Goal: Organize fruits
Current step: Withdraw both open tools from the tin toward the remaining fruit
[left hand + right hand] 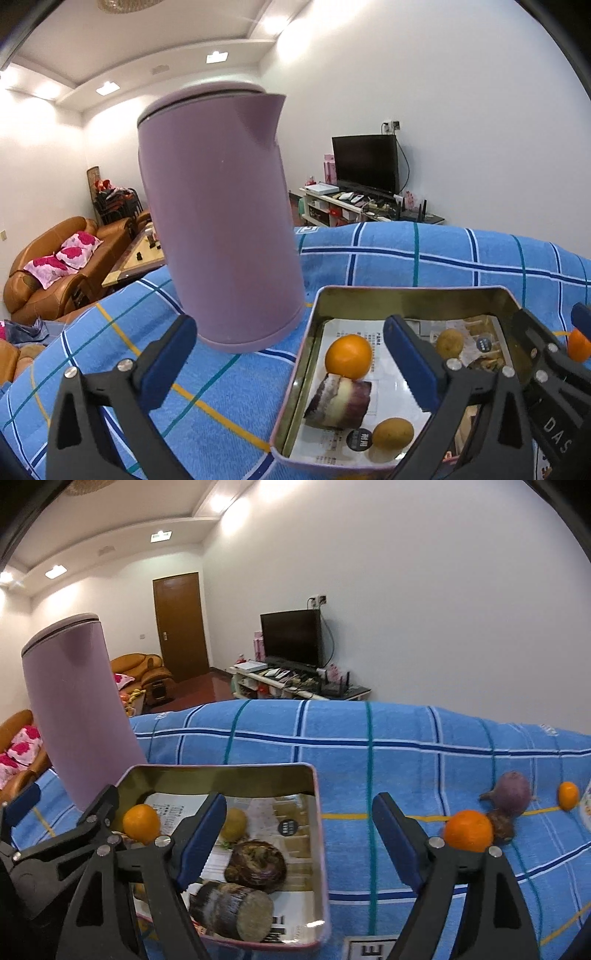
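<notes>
Both claws stand wide and hold nothing: left claw, right claw; a tin sits on the blue checked desk, holding an orange, cane pieces and small brown fruits; a purple kettle stands beside it; another orange lies towards the desk's right edge.

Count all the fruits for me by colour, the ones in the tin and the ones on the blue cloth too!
Orange fruits: 3
Yellow-brown fruits: 2
Purple or dark brown pieces: 4
Total: 9
</notes>
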Demonstrator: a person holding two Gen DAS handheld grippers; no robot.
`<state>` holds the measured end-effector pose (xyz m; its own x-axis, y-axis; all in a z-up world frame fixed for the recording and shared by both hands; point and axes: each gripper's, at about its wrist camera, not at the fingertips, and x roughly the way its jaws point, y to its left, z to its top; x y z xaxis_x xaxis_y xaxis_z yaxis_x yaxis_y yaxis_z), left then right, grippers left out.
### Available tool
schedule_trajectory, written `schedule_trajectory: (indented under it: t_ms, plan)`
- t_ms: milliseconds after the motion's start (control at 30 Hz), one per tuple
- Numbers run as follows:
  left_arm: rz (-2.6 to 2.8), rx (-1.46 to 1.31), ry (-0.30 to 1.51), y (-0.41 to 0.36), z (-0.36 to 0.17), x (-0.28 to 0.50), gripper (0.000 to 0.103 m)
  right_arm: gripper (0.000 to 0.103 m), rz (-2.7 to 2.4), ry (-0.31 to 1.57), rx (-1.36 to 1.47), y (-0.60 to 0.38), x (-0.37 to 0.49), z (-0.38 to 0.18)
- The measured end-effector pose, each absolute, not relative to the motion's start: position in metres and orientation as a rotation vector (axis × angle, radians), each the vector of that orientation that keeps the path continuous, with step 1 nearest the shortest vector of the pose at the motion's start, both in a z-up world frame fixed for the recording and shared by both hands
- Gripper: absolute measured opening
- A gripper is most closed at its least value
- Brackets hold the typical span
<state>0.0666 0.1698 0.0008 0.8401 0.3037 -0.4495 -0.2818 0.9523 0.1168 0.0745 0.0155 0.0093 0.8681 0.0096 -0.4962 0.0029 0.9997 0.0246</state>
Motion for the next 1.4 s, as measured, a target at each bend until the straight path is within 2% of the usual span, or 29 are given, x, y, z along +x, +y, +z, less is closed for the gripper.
schedule_trajectory:
  t_ms: [567,1400]
  plan:
    - [0.310,0.011,0.487,0.163,0.000,0.053,0.103,0.082,-0.085,0.481,-0.006,-0.019,0.047,0.016]
    - [0.160,0.109,0.491,0.084,0.000,0.029,0.103,0.082,-0.172,0.504,-0.034,-0.088,0.023,0.017]
